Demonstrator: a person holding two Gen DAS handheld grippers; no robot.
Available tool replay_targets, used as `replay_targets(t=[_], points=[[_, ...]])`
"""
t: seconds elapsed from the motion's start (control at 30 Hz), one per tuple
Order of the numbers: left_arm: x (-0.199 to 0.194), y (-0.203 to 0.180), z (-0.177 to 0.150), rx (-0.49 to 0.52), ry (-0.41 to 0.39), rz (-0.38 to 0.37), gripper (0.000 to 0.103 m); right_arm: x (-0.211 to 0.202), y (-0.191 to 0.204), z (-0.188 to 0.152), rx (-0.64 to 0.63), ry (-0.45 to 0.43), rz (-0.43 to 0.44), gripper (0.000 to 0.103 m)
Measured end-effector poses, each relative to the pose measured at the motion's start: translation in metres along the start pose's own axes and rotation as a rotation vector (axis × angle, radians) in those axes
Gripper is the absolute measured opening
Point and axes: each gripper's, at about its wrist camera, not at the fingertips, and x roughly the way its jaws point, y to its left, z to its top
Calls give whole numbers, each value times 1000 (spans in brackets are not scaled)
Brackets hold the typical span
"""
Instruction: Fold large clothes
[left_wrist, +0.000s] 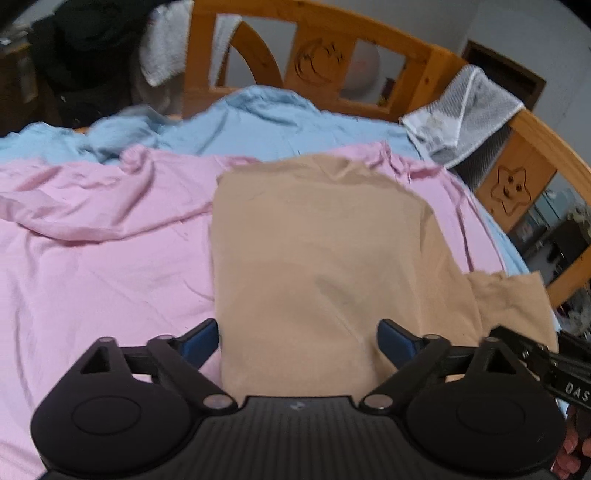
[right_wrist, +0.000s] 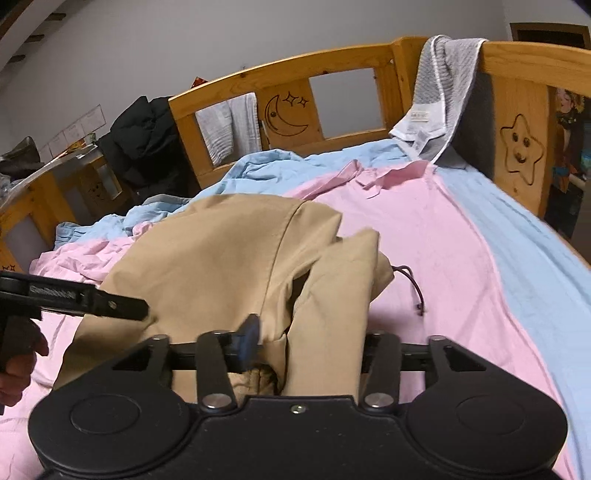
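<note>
Pink bedsheet (left_wrist: 92, 258) carries the tan garment (left_wrist: 317, 266) lengthwise ahead; my left claw (left_wrist: 297, 343) gapes wide, my right claw (right_wrist: 295, 343) grips its near sleeve (right_wrist: 332, 314).

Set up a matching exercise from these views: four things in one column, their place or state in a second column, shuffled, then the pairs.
1. tan garment
2. grey towel
3. left gripper
4. black jacket

A. draped over the wooden bed rail
B. open, fingers apart
C. lying on the pink sheet
D. piled beyond the bed's end

Pairs: 1-C, 2-A, 3-B, 4-D
</note>
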Motion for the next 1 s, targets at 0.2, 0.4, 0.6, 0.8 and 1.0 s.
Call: replay_targets(t=[0.2,0.4,0.6,0.8,1.0], points=[[-41,-13,-3,21,-91,47,101,-28,1,4,-24,-47,-15,78],[-90,-23,-14,18,-169,65,102,-68,12,11,-54,-116,0,93],[-140,-26,-42,-16,-262,77,102,-114,27,3,-75,-187,15,101],[-176,-28,-76,-6,-327,128,102,-158,41,-19,-114,-265,-8,102],[-207,-27,-117,-12,-364,185,102,-197,51,-51,-133,-317,-42,102]])
